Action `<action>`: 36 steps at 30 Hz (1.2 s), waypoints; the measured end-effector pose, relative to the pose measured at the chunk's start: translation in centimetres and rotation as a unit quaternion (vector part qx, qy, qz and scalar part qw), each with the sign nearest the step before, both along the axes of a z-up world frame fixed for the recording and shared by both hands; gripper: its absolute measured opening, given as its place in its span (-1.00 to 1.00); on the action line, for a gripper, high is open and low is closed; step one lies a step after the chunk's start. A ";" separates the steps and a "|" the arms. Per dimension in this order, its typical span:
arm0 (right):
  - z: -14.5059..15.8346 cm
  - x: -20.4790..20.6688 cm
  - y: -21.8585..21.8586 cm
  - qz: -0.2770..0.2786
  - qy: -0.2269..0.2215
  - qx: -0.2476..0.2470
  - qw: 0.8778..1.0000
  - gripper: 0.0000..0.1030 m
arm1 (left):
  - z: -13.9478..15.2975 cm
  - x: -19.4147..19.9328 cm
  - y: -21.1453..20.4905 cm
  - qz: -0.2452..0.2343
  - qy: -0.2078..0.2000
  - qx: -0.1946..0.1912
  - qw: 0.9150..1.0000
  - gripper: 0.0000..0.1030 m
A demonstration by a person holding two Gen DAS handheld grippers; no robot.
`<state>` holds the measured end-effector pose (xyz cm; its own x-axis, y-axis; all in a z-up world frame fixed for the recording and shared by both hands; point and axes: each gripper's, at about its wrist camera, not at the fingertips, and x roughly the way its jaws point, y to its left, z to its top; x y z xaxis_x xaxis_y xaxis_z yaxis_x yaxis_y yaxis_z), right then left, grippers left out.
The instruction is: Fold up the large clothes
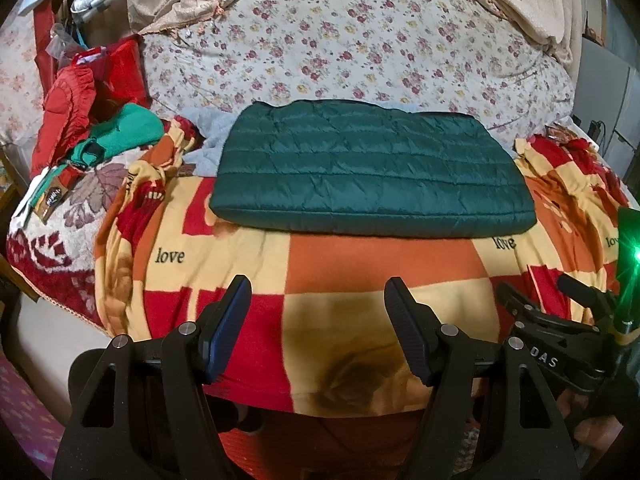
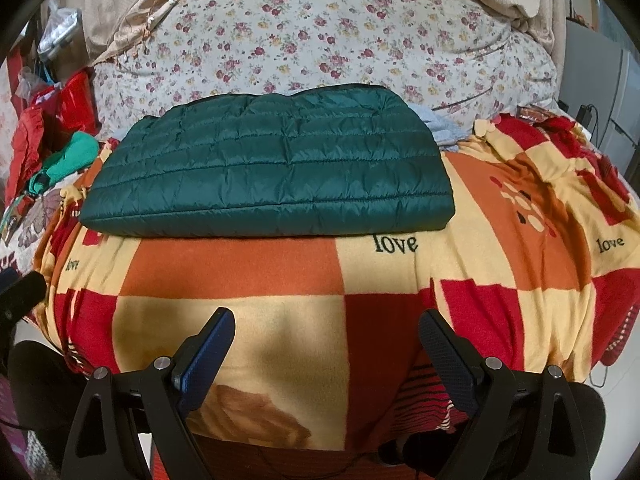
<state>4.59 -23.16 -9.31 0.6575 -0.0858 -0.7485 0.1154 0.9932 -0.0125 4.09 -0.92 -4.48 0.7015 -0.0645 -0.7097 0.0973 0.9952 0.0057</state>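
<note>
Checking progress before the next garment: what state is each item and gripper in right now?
Green quilted jacket: folded into a flat rectangle, lying on the checkered blanket.
Left gripper: open, holding nothing, short of the jacket.
Right gripper: open, holding nothing.
Red garment: crumpled, unfolded, at the left.

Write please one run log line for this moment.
jacket: green quilted jacket folded flat on checkered blanket | left claw: open, empty | right claw: open, empty
</note>
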 end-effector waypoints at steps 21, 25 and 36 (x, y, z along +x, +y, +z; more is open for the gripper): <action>0.5 8.1 -12.9 -0.046 -0.009 0.175 0.984 0.79 | -3.1 15.2 11.8 0.041 0.086 -0.101 0.990 0.35; -1.8 10.6 -15.8 -0.058 0.007 0.250 0.967 0.79 | -5.3 18.6 14.3 0.031 0.109 -0.175 0.978 0.35; -5.6 18.2 -17.9 -0.041 0.031 0.340 0.939 0.82 | -8.0 26.7 11.4 -0.084 0.172 -0.271 0.943 0.61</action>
